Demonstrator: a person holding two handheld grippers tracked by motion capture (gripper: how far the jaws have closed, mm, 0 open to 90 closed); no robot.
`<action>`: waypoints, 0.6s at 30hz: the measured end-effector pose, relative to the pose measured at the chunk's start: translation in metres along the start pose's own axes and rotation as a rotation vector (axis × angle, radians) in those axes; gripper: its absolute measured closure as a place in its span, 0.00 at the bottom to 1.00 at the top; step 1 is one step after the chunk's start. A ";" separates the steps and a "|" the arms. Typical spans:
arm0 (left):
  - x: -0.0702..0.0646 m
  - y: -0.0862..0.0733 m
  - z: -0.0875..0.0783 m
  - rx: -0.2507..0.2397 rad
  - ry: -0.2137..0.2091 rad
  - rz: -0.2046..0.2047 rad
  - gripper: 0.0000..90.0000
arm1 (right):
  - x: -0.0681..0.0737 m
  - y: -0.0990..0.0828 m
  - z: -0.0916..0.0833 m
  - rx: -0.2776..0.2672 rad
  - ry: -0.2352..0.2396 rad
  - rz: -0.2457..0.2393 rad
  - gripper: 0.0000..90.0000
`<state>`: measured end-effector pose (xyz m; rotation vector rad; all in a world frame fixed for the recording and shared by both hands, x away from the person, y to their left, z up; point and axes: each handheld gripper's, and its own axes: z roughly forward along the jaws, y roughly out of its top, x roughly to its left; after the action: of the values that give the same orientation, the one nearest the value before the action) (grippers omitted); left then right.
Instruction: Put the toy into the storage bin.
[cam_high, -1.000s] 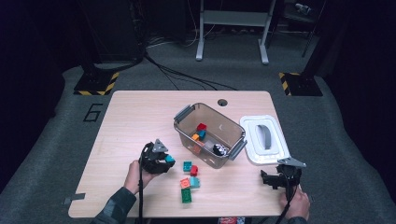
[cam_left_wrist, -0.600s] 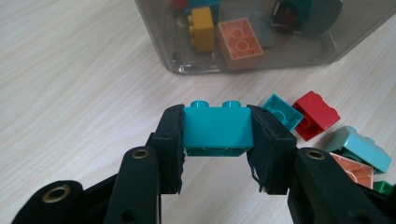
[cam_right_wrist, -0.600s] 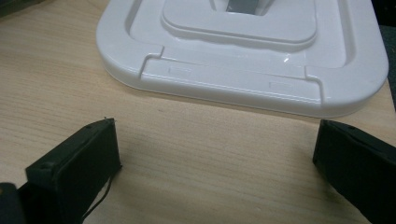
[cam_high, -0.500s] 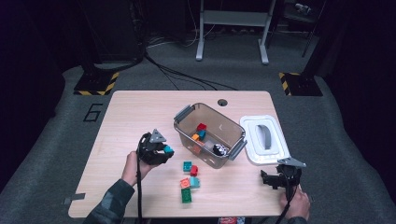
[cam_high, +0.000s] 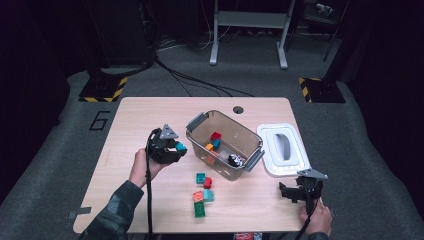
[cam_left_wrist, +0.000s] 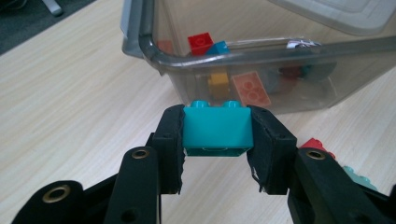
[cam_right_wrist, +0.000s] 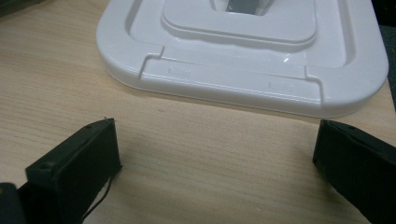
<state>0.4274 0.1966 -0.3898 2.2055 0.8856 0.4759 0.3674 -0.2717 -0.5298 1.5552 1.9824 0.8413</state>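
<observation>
The left tool (cam_left_wrist: 215, 140) is clenched on a teal brick (cam_left_wrist: 217, 128); both pads press its short sides, and the two studs on top face up. In the high view this tool (cam_high: 176, 148) is held above the counter (cam_high: 135, 125), just to the left of the clear bin (cam_high: 252, 150). In the left gripper view the near rim of the bin is right behind the brick.

Inside the bin lie a red brick (cam_left_wrist: 201, 43), a blue one, a yellow one and an orange plate. Their exact number is hard to tell through the grey plastic.

On the counter in front of the bin lie loose bricks (cam_high: 202, 192), among them green, red, orange and pale teal pieces, close together.

The right tool (cam_right_wrist: 215, 154) is released, with its jaws wide apart and nothing between them. It rests low at the near right corner of the counter, pointing at the white lid (cam_right_wrist: 243, 70), which lies flat just beside the bin.
</observation>
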 end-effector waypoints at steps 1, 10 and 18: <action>0.001 0.002 -0.001 0.003 0.000 0.002 0.66 | 0.000 0.000 0.000 0.000 0.000 0.000 0.00; 0.004 0.029 -0.005 -0.021 0.017 0.025 0.66 | 0.000 0.000 0.000 0.000 0.000 0.000 0.00; 0.003 0.049 -0.002 -0.042 0.024 0.034 0.66 | 0.000 0.000 0.000 0.000 0.000 0.000 0.00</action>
<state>0.4510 0.1745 -0.3529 2.1837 0.8445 0.5336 0.3674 -0.2717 -0.5298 1.5553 1.9825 0.8418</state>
